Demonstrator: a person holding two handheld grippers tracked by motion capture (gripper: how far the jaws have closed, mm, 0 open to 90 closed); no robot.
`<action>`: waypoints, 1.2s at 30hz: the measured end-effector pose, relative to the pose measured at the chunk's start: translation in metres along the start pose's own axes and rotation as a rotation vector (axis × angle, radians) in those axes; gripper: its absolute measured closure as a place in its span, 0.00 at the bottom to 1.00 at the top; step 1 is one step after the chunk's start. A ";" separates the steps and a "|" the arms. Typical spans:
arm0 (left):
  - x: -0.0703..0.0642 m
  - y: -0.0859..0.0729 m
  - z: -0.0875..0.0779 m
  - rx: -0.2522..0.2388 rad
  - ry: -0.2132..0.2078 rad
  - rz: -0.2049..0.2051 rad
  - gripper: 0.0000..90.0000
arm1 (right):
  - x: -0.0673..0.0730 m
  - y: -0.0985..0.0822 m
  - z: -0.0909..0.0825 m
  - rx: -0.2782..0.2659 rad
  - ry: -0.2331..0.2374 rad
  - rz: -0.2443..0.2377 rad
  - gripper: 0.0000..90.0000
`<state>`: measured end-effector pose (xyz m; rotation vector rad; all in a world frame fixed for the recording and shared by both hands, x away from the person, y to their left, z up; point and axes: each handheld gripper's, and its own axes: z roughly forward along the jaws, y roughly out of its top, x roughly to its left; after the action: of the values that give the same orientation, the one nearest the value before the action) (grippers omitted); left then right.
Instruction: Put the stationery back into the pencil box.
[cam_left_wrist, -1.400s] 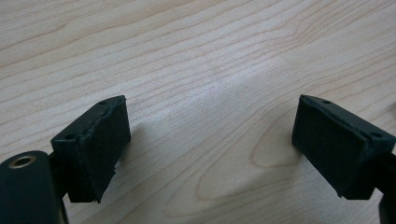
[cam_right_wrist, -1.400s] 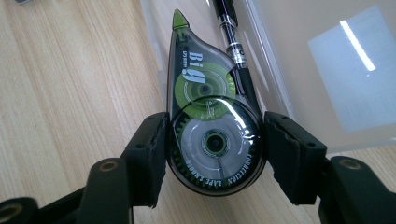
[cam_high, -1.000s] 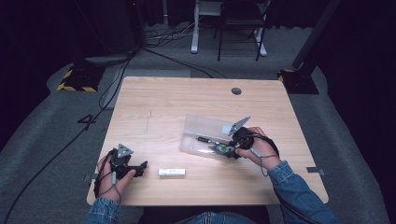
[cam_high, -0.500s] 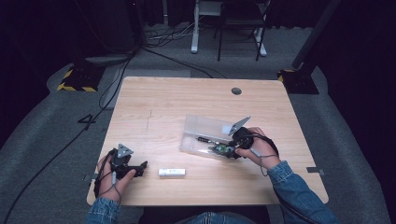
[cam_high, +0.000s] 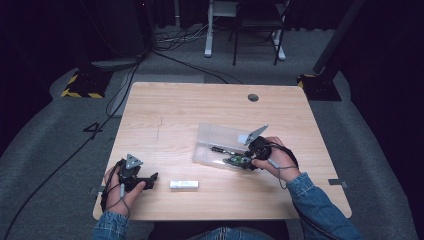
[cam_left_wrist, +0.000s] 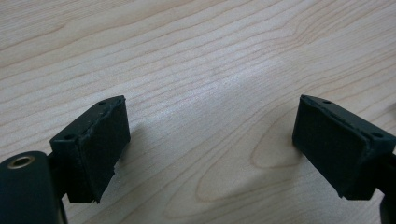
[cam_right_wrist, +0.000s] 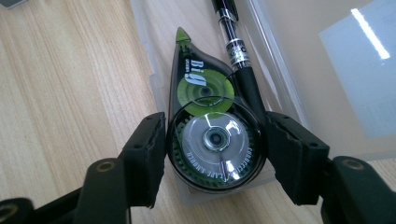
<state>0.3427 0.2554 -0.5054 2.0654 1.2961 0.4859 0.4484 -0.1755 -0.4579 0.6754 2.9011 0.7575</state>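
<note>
A: Left claw (cam_high: 150, 180) rests low on the tabletop (cam_high: 200, 107), near the front left corner, jaws spread wide. Bare wood grain between the pads in the left gripper view, nothing held.

B: Noted. Next item rightward?

A: Small white oblong (cam_high: 183, 184) lying flat, just beside the left claw's tips, not touching. Too small to tell what it is.

B: Then the clear case?

A: Clear plastic case (cam_high: 220, 137), open, right of centre. Its lid lies folded back toward the far edge. Inside: a black pen (cam_right_wrist: 238, 56) and a correction tape dispenser (cam_right_wrist: 210, 126), dark translucent body with green wheel, side by side and touching.

B: Right claw?

A: Right claw (cam_right_wrist: 215, 149) reaches into the near end of the case, pinching the correction tape dispenser. Both pads (cam_right_wrist: 149, 154) sit against the round end of its body, one on each flank. Dispenser's green tip points away from the claw, along the pen.

B: Dispenser lifted or down?

A: Cannot tell; it lies within the case outline.
</note>
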 end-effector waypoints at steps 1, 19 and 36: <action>0.000 0.000 0.000 0.000 0.000 0.000 0.13 | 0.000 0.000 0.000 0.000 -0.005 -0.004 0.43; 0.000 0.000 0.000 0.000 0.000 0.000 0.13 | 0.005 0.002 -0.010 -0.046 -0.032 -0.037 0.58; 0.000 0.000 0.000 0.000 0.000 0.001 0.13 | 0.001 0.000 -0.011 -0.053 -0.029 -0.040 0.60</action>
<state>0.3427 0.2554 -0.5053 2.0663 1.2954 0.4859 0.4454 -0.1800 -0.4479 0.6164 2.8483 0.8094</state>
